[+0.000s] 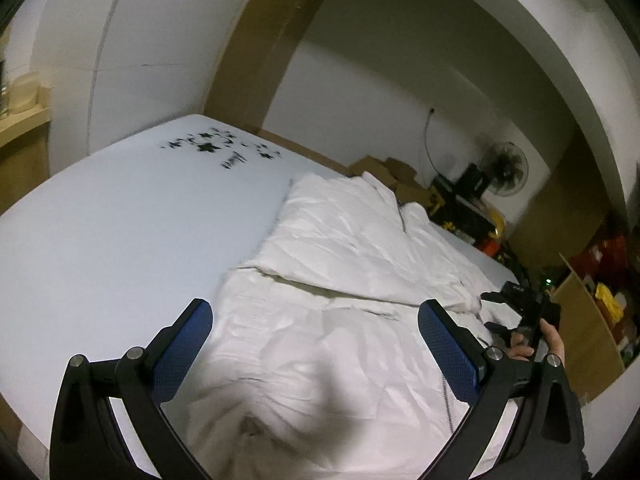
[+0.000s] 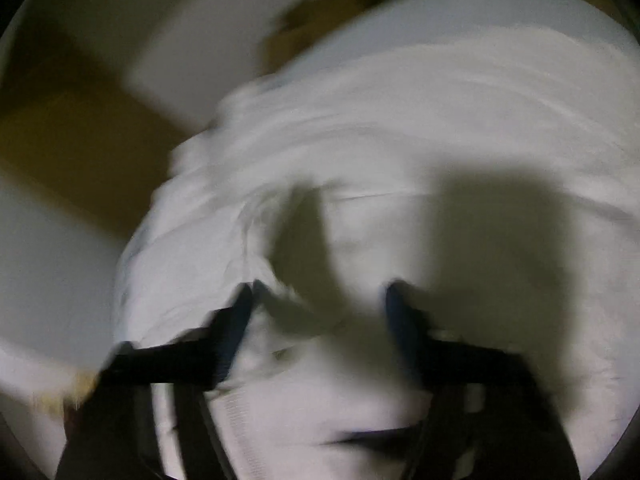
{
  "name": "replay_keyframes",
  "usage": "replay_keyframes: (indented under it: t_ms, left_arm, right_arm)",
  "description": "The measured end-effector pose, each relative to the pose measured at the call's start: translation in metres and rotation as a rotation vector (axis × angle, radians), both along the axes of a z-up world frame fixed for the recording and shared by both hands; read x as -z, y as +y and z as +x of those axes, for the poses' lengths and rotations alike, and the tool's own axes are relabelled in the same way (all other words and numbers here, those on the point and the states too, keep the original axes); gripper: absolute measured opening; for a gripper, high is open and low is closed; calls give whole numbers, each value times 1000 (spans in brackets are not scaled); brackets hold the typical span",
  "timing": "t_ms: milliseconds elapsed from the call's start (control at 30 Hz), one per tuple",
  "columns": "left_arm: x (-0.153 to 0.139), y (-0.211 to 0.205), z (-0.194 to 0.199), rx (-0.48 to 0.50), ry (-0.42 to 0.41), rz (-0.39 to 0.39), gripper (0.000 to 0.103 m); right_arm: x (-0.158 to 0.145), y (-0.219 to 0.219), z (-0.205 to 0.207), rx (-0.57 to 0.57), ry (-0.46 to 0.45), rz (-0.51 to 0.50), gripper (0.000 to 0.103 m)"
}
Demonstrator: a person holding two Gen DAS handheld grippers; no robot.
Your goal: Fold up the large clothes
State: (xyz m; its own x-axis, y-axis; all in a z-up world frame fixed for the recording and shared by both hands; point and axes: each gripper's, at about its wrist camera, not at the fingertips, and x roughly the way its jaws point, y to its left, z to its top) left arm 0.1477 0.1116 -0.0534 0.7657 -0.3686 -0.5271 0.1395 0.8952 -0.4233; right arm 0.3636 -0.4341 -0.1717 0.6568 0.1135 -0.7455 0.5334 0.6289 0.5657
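A large white garment (image 1: 340, 280) lies crumpled on the white table (image 1: 120, 220), partly folded with one layer over another. My left gripper (image 1: 316, 320) is open above its near part and holds nothing. The right gripper (image 1: 516, 316), in a hand, shows at the right edge of the garment in the left wrist view. The right wrist view is blurred by motion. There my right gripper (image 2: 320, 296) is open just over the white garment (image 2: 400, 140), with its shadow on the cloth.
The table carries a black star print (image 1: 220, 148) at its far end. Cardboard boxes (image 1: 588, 320), a fan (image 1: 506, 168) and clutter stand beyond the table's right side. A wall and brown panel stand behind.
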Motion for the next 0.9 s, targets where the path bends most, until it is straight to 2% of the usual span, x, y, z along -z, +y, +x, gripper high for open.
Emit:
replay_keyframes:
  t_ms: [33,133,267,333,433,500,567,633,667,733,800,867,900]
  left_arm:
    - [-1,-7,1,7,-4,8,103]
    - [-3,-28,4,30,-2,29,103]
    - [-7,-56,4,77,14,42,103]
    - [-12,-65,-1,88,2,68,103]
    - [-14,-73,-5,88,4,104,103]
    - [-12,-78,-4,82,32,123,103]
    - [-11,-85,0,96,57,129,103]
    - [-15,-93,5,107,63,134,103]
    - [-20,-101,9,125,62,139,103]
    - [-34,-125,20,197,70,119,103]
    - [-48,-151,31,288,86,77,103]
    - [-67,-194,52,435,123,-1,103]
    - [-71,-208,60,474,135,-22,103]
  right_arm:
    - [-3,-3,-5,-11,-22,21,69]
    - [-34,17,-3,-100,-89,-27,66]
    - [-57,63,41,-302,-167,24,60]
    - [-48,83,61,-357,-136,12,58]
    - [2,95,87,-369,58,33,55]
    - [16,90,86,-365,79,59,48]
    - [1,80,69,-374,30,119,48]
    - [-30,54,32,-341,-119,149,50]
    - [-44,39,9,-311,-177,130,57]
    - [-61,4,-37,-205,-242,86,87]
    - [-66,-29,-80,-89,-253,50,89]
    - [-61,-72,-127,21,-257,74,89]
    - [-57,-93,-151,80,-257,92,89]
